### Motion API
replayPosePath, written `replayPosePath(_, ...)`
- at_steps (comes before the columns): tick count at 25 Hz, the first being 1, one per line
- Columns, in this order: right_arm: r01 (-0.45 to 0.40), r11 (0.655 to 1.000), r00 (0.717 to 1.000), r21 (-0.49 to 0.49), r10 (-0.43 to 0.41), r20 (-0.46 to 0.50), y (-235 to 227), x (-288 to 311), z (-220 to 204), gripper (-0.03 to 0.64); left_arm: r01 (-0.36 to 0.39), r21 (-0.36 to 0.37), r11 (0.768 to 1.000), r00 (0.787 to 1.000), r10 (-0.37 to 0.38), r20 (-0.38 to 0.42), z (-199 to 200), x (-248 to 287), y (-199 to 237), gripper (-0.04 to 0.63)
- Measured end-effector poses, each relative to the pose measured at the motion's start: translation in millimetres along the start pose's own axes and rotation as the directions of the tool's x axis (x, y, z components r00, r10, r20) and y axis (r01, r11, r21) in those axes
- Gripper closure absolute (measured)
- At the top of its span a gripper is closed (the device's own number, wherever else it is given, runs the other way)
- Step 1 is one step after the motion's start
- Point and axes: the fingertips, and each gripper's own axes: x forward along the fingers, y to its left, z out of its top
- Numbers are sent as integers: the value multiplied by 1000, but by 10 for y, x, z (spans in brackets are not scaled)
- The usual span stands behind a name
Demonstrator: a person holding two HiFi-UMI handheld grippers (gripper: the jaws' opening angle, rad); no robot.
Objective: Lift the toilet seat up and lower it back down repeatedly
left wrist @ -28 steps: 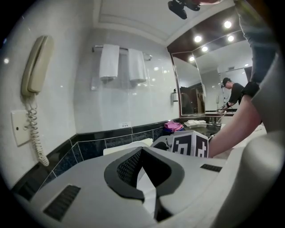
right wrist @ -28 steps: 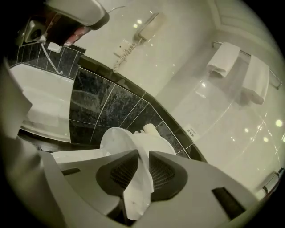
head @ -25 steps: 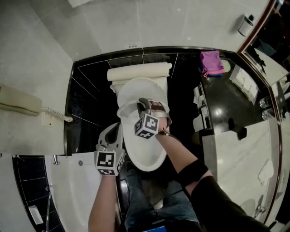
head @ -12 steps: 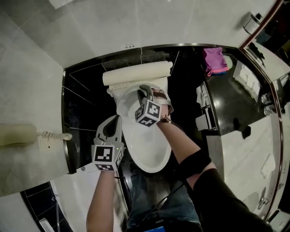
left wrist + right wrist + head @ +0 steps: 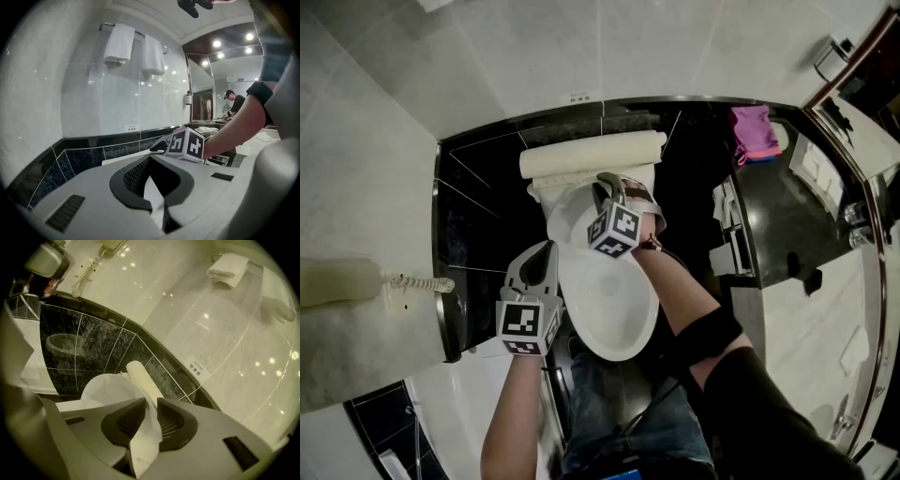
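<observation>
Head view shows us the toilet seat point(image 5: 572, 216) on the near side of the cistern point(image 5: 591, 155), with our tongs at either rim. Our right tongs point(image 5: 151, 405) are pinched narrow on its right edge. Our left tongs point(image 5: 149, 180) are narrow too, the seat's white left edge filling their gap.

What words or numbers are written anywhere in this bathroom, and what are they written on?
"BATH MAT", with small characters beneath that I can't read surely: on the white wall label above the black tiles.
Same label in the head and left gripper views: too small to read.
Marker cubes: only black-and-white patterns, no words.
</observation>
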Motion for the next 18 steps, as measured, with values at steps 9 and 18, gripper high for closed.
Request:
replayPosePath(9, 44, 998, 998, 36, -46, 52, -182, -375, 70, 489, -35, 5, 999, 999, 34, 19, 209, -163, -54, 594)
replayPosePath(18, -52, 959, 983, 277, 0, 185, -241, -2249, 5, 598, -142, -95, 985, 989, 145, 27, 769, -1032, -795, 594)
